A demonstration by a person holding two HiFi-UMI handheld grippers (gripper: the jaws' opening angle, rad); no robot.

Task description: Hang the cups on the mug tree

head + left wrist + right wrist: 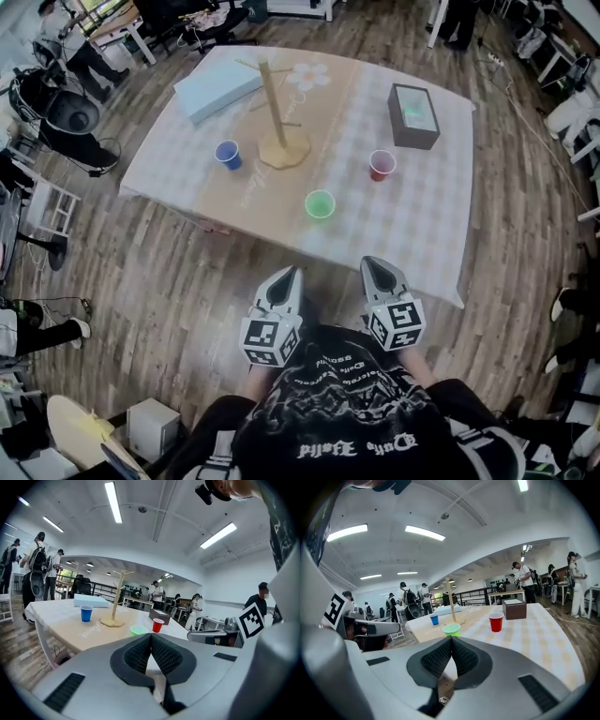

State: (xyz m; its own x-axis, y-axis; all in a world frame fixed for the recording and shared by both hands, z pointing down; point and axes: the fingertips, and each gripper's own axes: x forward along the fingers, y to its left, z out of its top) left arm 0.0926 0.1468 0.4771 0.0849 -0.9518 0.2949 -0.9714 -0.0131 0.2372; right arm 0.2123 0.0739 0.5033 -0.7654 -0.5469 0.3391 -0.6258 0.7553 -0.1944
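Head view alone gives layout: table, mug tree upright toward far side. Blue cup just left of its base, red cup to right, green cup nearest. All three upright on cloth, apart.

Gripper views alone show jaw faces. Left gripper pads pressed together, pad on pad. Right gripper likewise.

Both held low, side by side at person's torso, short of table edge, tips toward table.

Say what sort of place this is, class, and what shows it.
Probably an open-plan lab or workshop: strip lights overhead, people standing at other desks, and one covered table in the middle.
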